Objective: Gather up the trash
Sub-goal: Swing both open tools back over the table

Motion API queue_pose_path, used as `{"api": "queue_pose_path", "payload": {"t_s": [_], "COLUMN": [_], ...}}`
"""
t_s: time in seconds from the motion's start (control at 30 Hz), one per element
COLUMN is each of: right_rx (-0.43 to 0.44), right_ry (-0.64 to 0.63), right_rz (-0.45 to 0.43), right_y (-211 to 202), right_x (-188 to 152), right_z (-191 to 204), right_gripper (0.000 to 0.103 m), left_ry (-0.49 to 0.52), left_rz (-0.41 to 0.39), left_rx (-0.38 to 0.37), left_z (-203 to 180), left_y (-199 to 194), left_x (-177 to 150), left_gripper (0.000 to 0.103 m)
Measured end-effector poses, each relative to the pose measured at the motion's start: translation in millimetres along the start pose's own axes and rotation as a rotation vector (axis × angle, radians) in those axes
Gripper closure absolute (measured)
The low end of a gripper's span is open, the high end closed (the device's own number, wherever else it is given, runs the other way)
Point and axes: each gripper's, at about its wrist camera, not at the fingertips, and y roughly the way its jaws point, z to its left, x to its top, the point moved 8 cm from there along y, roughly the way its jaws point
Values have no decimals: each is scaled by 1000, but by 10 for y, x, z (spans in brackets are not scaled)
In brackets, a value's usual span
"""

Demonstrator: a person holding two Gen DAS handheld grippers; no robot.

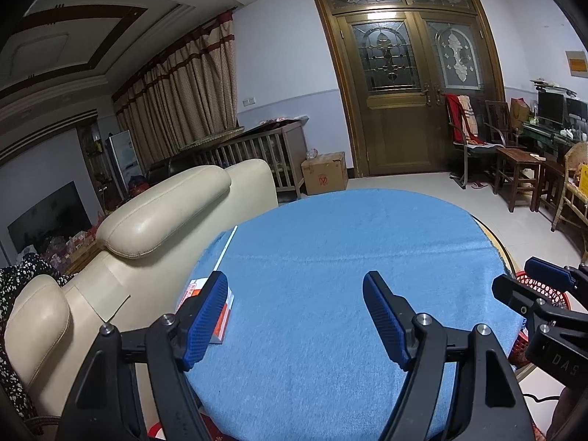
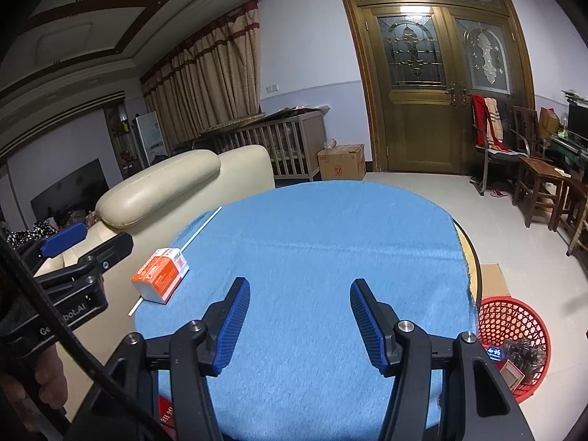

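Approach step: my left hand-held gripper (image 1: 294, 316) and right hand-held gripper (image 2: 299, 325) hover released and empty over the desk (image 2: 330, 239), the orange carton (image 2: 160, 273) lying on a white straw (image 2: 202, 228) at its left edge, awaiting transfer to the red basket (image 2: 514, 316) on the floor by the desk's right edge.

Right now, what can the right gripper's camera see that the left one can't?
Only the right view shows inside the red basket, trash already there, and the whole orange box. Only the left view shows the wicker chair. Both show the blue cloth, the white stick, the sofa, and both the left gripper and right gripper open, holding nothing.
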Motion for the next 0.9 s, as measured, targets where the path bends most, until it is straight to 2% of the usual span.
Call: {"api": "queue_pose_path", "payload": {"t_s": [0.9], "right_rx": [-6], "right_ry": [7], "right_rz": [3], "right_y": [36], "right_x": [-36], "right_z": [0], "right_gripper": [42], "left_ry": [-18], "left_rz": [30], "left_rx": [-5], "left_z": [59], "left_y": [38], "left_x": [-69], "left_gripper": [26]}}
